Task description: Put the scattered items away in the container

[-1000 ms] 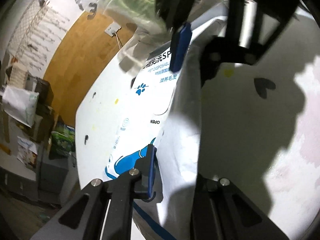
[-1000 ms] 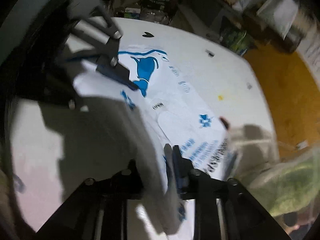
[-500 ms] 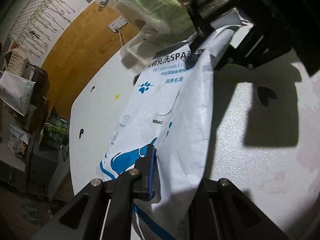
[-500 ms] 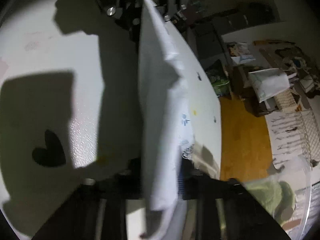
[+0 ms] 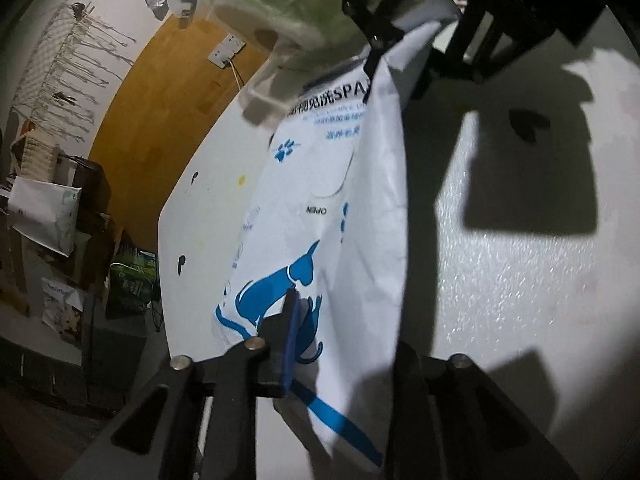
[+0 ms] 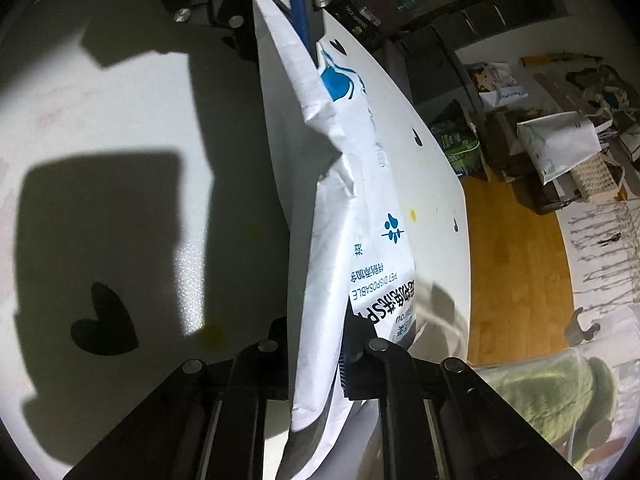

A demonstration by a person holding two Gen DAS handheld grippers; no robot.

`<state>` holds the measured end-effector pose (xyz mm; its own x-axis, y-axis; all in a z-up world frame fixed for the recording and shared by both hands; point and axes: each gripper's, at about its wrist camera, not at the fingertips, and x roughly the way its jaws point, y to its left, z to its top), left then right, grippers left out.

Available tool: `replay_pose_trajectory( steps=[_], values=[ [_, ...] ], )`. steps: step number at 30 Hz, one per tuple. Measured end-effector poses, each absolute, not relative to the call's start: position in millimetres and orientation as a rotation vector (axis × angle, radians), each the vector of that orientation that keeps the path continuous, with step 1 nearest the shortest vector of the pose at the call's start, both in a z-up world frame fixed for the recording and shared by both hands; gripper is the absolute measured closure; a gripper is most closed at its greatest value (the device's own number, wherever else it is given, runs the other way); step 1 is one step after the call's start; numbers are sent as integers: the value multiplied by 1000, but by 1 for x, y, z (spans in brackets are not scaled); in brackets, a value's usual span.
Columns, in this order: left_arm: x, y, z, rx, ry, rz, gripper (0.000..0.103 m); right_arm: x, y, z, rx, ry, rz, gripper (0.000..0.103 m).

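The white table [image 5: 520,280] fills most of both views, lit hard and crossed by blocky shadows, with black heart-shaped marks on it, 1 at 8 o'clock in the right wrist view [image 6: 105,314].

Above it hangs the white pet-wipes pack [image 5: 320,200], printed with blue animal shapes and a paw mark, stretched lengthwise between the 2 claws and turned nearly on edge, its printed face toward the wooden floor [image 5: 160,92].

The left gripper [image 5: 344,344] is clamped on the end of the pack bearing the blue animal print, at 6 o'clock in its own view; the blue pad of 1 finger [image 5: 292,340] presses flat on the printed face and the other finger is hidden behind the pack.

The right gripper [image 6: 320,364] is clamped on the opposite end, where the black lettering sits, at 6 o'clock in its view, with the pack running away from it toward 12 o'clock.

The clear container [image 6: 580,396] stands at 4 o'clock of the right gripper, just beside the lettered end of the pack, with a green plush item [image 6: 556,388] inside. In the left wrist view it sits at 12 o'clock, touching or just behind the pack's far corner; I cannot tell which.
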<state>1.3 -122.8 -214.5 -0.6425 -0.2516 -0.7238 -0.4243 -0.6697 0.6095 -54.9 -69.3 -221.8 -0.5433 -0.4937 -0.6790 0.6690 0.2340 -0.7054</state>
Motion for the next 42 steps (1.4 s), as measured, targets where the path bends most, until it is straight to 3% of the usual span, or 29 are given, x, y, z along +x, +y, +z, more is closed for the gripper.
replay_pose_trajectory(
  steps=[3, 8, 29, 37, 42],
  values=[
    [-4, -127, -208, -1296, 1166, 2505, 93, -53, -71, -220, 158, 1554, -1520, 93],
    [-17, -135, -182, -1283, 1092, 2597, 94, -57, -79, -194, 157, 1565, -1606, 93],
    [25, -70, -32, -721, 1169, 2738, 95, 3, -1, -44, 167, 1675, -1992, 94],
    [-2, -24, 49, -421, 1107, 2723, 95, -5, 52, 38, 211, 1804, -2114, 94],
    [-42, -5, 80, -406, 1006, 2690, 94, -35, 79, 70, 282, 1808, -2181, 94]
  ],
)
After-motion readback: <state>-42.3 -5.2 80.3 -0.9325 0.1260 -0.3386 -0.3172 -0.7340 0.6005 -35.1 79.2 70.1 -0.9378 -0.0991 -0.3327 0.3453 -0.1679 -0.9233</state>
